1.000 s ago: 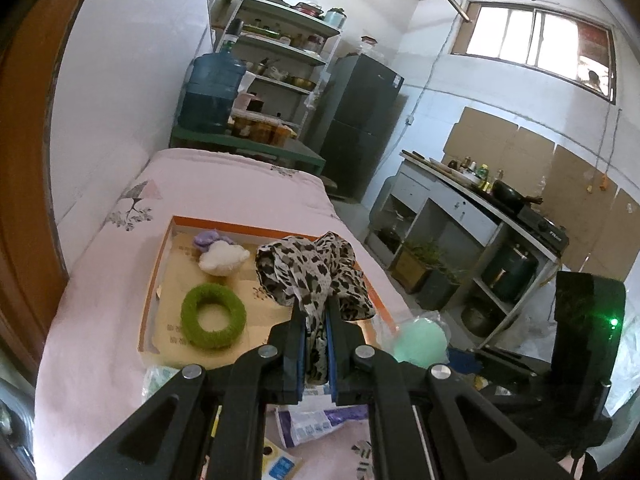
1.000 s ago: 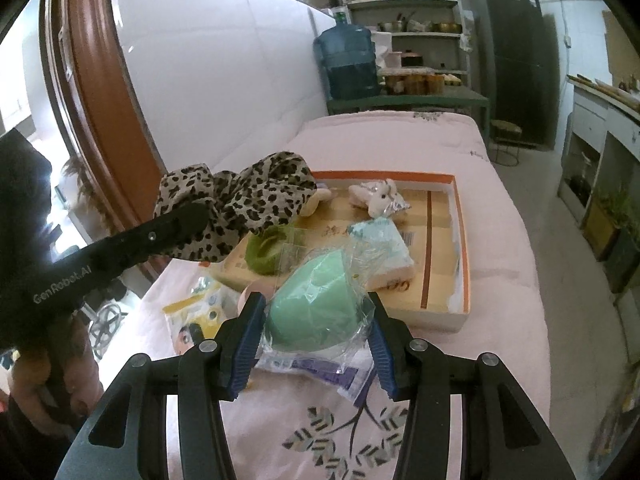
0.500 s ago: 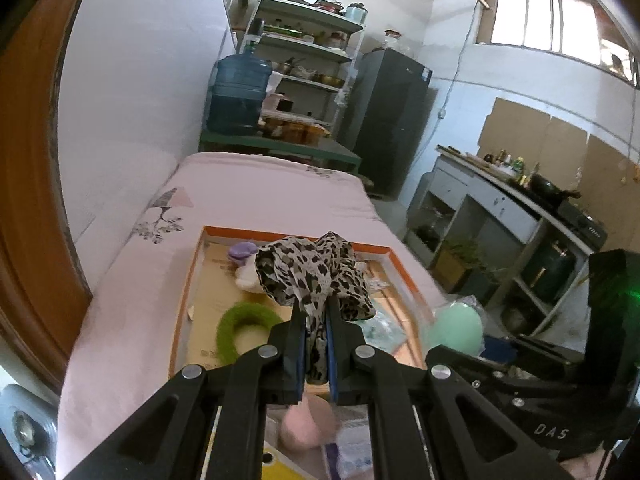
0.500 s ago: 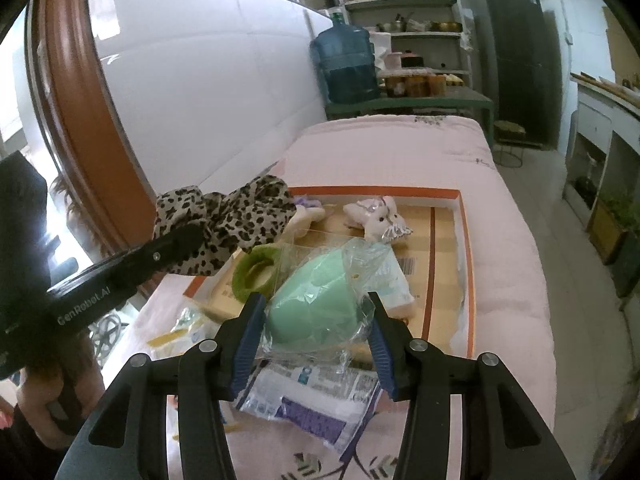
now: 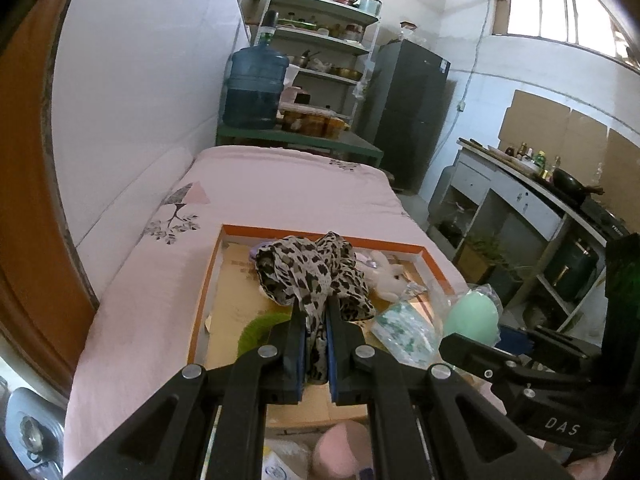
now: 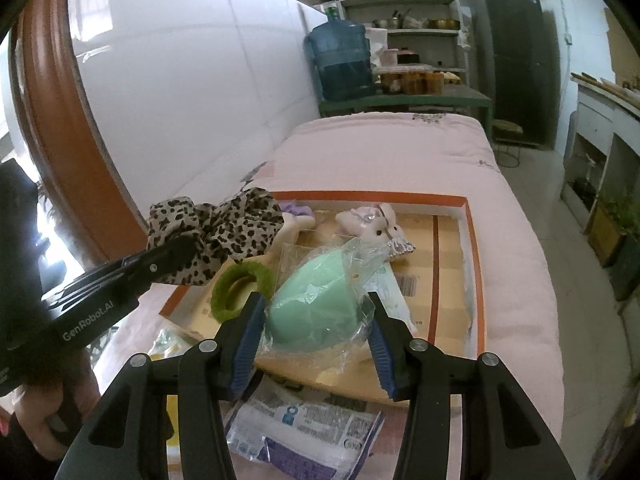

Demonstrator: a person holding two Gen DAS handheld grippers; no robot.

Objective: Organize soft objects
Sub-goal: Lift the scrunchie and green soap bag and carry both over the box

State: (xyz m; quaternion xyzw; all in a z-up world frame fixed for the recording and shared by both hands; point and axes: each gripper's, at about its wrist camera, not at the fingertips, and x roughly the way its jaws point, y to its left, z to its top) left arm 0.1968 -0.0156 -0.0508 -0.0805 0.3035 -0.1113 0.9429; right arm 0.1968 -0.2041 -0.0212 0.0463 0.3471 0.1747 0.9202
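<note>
Leopard-print fabric (image 5: 310, 276) was pinched tight between the closed jaws of the left gripper (image 5: 316, 320), bunched above the orange-rimmed cardboard tray (image 5: 204, 280) that lay on the pink bedcover (image 5: 280, 188). The right gripper (image 6: 314, 320) stood partly spread, its blue pads (image 6: 249, 336) pressed on a mint-green sponge in a clear plastic bag (image 6: 316, 300), held over the tray's near edge. Inside the tray lay a green fuzzy ring (image 6: 240, 288), a white plush rabbit (image 6: 372, 224) and a patterned packet (image 5: 404, 330). In front of the tray, on the bedcover, lay a blue-and-white wrapped pack (image 6: 304, 428) and a pink round object (image 5: 340, 444). A hand (image 6: 40, 408) gripped the left tool's handle.
</note>
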